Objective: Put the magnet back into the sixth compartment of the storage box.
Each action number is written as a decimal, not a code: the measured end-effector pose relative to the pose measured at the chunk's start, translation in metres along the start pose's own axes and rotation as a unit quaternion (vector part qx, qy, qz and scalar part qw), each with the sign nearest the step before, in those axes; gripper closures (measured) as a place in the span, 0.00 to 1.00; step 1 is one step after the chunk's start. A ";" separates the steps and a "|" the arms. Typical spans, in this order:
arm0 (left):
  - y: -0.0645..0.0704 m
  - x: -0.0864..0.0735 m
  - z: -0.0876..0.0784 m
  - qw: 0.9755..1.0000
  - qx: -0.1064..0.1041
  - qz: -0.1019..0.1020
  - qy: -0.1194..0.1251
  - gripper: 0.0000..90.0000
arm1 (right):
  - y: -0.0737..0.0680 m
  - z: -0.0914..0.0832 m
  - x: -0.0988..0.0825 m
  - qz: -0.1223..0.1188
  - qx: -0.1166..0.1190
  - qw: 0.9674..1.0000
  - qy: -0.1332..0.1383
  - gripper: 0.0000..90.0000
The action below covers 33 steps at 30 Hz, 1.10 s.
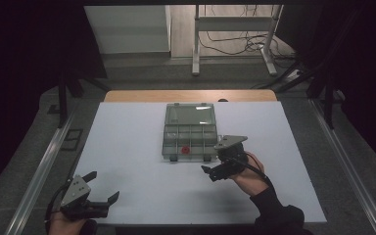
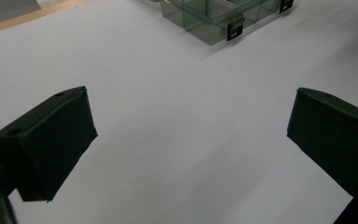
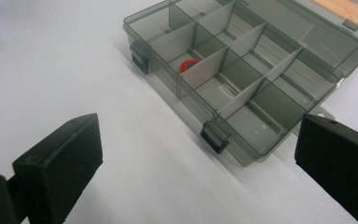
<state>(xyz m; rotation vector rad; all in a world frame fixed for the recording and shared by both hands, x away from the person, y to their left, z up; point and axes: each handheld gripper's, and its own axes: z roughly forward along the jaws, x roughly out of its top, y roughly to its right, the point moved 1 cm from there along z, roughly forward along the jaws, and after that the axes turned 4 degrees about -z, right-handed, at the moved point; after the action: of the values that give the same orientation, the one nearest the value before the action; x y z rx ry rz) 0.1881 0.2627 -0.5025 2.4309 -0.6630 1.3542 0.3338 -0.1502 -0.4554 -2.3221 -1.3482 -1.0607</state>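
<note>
Red piece [image 3: 189,66] — half hidden behind a divider [image 3: 204,68].

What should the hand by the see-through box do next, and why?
Probably ease the right gripper forward toward the open organizer box. Its jaws stand open and empty just short of the box's front edge, and a red ring lies in a front compartment.

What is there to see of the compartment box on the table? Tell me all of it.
The compartment box is a shallow tray of smoky, see-through plastic, as it looks, split by thin dividers into two rows of cells. Its lid is swung fully open and lies flat behind the tray. Two dark latches sit on the front wall. One front cell holds a small red ring; the rest look bare. It rests flat on the white table, mid-table. The right tool hangs just before its front right corner, apart.
</note>
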 end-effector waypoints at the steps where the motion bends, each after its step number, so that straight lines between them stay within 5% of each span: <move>1: 0.000 0.000 0.000 1.000 0.000 0.000 0.000 0.02 | 0.000 -0.001 -0.001 0.002 -0.001 1.000 0.000 0.01; 33: 0.000 0.000 0.000 1.000 0.000 0.000 -0.001 0.02 | 0.004 -0.028 -0.025 0.033 -0.023 0.999 0.019 0.00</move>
<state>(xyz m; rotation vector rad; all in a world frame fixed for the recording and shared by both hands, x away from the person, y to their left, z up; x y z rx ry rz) 0.1884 0.2625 -0.5026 2.4335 -0.6630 1.3521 0.3164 -0.1829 -0.4526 -2.3501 -1.2362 -1.1203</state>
